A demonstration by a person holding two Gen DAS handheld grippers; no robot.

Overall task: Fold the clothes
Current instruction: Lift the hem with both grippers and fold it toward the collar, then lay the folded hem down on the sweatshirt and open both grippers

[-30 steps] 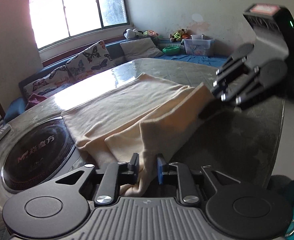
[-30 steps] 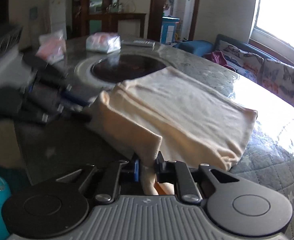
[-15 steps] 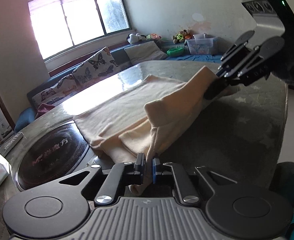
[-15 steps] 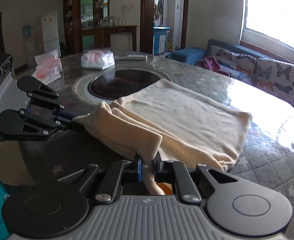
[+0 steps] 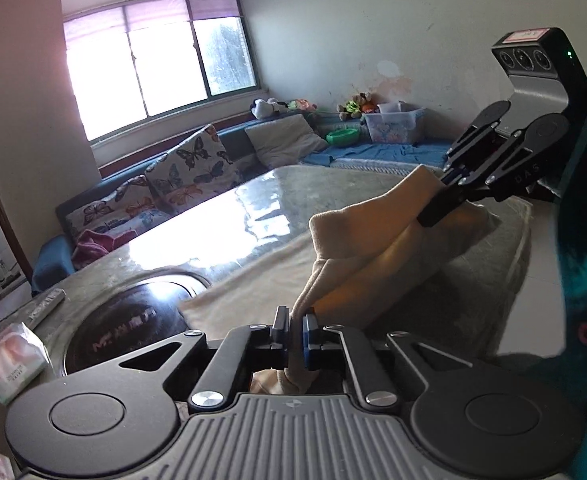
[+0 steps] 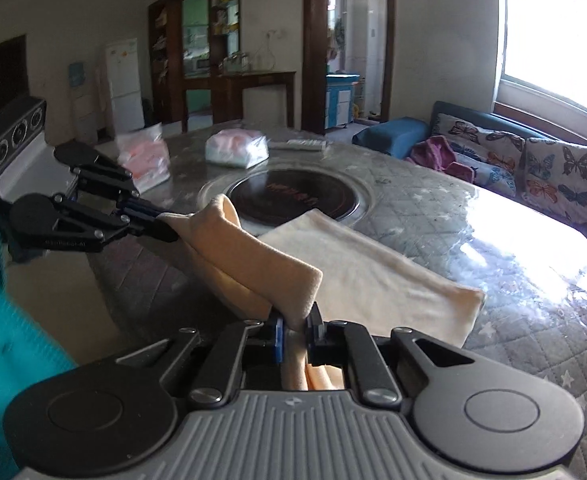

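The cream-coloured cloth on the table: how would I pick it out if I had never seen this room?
Find the big quilted grey table with a round black hob sunk in its middle. Just in front of the hob lies the cream fleece cloth. It is the only fabric there, and its near edge is lifted off the table, unlike the plastic-wrapped packs behind.

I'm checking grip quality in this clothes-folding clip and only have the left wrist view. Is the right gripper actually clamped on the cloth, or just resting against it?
Observer: Clamped. The right wrist view shows the right gripper with its pads shut on one end of the cream cloth, and fabric hangs down between them.
Operator: The raised fold blocks my view of what's behind it. Is the whole cloth off the table?
Observer: No. Beyond the fold, the rest lies flat on the table, and its outer corner is down too.
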